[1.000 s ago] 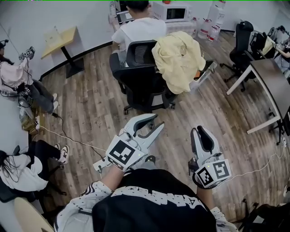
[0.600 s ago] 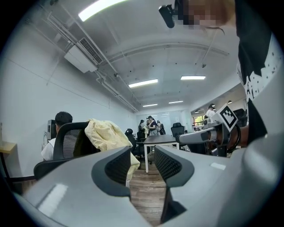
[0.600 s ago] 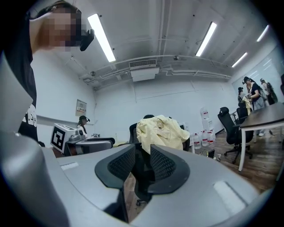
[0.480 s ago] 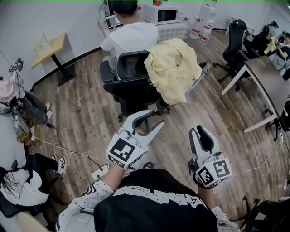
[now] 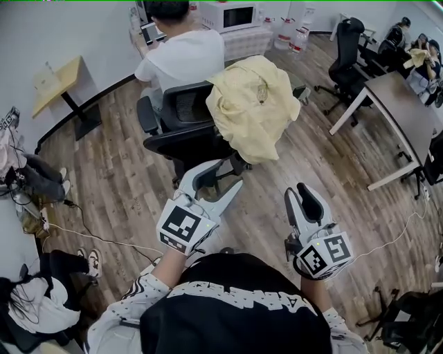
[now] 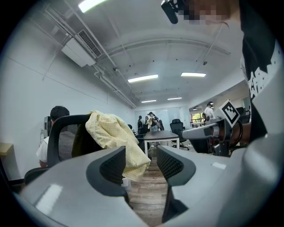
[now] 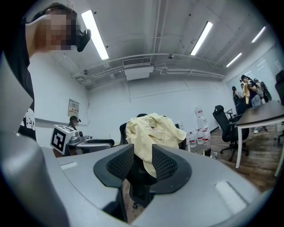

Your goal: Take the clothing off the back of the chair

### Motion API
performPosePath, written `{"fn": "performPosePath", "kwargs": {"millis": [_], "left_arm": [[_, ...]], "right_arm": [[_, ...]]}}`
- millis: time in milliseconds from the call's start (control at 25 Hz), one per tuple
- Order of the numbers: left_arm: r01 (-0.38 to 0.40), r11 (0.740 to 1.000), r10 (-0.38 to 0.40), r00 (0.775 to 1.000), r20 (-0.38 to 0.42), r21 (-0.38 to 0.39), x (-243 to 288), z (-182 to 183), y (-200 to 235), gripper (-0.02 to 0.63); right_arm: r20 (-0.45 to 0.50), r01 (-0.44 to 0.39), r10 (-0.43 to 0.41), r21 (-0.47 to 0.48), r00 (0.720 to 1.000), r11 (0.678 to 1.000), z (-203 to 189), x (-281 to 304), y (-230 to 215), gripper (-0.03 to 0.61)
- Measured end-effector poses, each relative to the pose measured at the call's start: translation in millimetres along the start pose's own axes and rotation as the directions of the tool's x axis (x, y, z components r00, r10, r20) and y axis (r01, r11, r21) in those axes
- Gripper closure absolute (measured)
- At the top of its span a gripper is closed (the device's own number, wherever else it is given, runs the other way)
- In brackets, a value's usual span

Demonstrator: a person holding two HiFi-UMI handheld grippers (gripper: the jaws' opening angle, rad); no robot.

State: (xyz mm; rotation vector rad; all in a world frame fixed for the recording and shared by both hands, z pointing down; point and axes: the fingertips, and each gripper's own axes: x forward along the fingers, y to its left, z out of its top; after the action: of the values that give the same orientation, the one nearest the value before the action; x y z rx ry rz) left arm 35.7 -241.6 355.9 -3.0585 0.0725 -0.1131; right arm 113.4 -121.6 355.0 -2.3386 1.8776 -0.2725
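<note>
Over the back of a black office chair (image 5: 183, 135), far from the person holding the tools, hangs the pale yellow garment (image 5: 249, 104). It is draped from the top of the backrest down the chair's right side, its lower edge clear of the wooden floor (image 5: 124, 180). Just beyond the backrest a person in a white shirt (image 5: 176, 59) sits facing a counter with a microwave (image 5: 232, 15). Near the bottom of the head view, the left gripper (image 5: 230, 174) and the right gripper (image 5: 297, 190) are held side by side and level, both pointing toward the chair, short of it and touching nothing. Each pair of jaws has just been opening and stands apart. In both gripper views the gap between the pads holds nothing, and the garment shows through it farther off. To the right of the chair stands a dark-topped table (image 5: 401, 97), and a small light wooden table (image 5: 55, 79) stands by the far left wall.
</note>
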Motion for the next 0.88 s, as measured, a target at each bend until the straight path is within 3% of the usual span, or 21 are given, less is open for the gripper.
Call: {"fn": "performPosePath", "kwargs": {"millis": [120, 400, 600, 880], "left_arm": [[-0.009, 1.0, 0.009, 1.0, -0.01, 0.009, 7, -2, 12, 0.41], [-0.132, 0.991, 0.132, 0.991, -0.023, -0.015, 32, -3, 45, 0.349], [-0.203, 0.979, 0.202, 0.979, -0.021, -0.021, 50, 7, 69, 0.331], [-0.241, 0.97, 0.24, 0.97, -0.033, -0.02, 77, 15, 77, 0.331]], "right_arm": [[0.001, 0.008, -0.008, 0.005, 1.0, 1.0, -3, 10, -4, 0.43], [0.006, -0.024, 0.024, 0.02, 1.0, 1.0, 6, 48, -33, 0.415], [-0.007, -0.092, 0.092, -0.011, 0.996, 0.996, 22, 84, -55, 0.405], [-0.033, -0.16, 0.16, -0.018, 0.987, 0.987, 31, 130, -87, 0.399]]}}
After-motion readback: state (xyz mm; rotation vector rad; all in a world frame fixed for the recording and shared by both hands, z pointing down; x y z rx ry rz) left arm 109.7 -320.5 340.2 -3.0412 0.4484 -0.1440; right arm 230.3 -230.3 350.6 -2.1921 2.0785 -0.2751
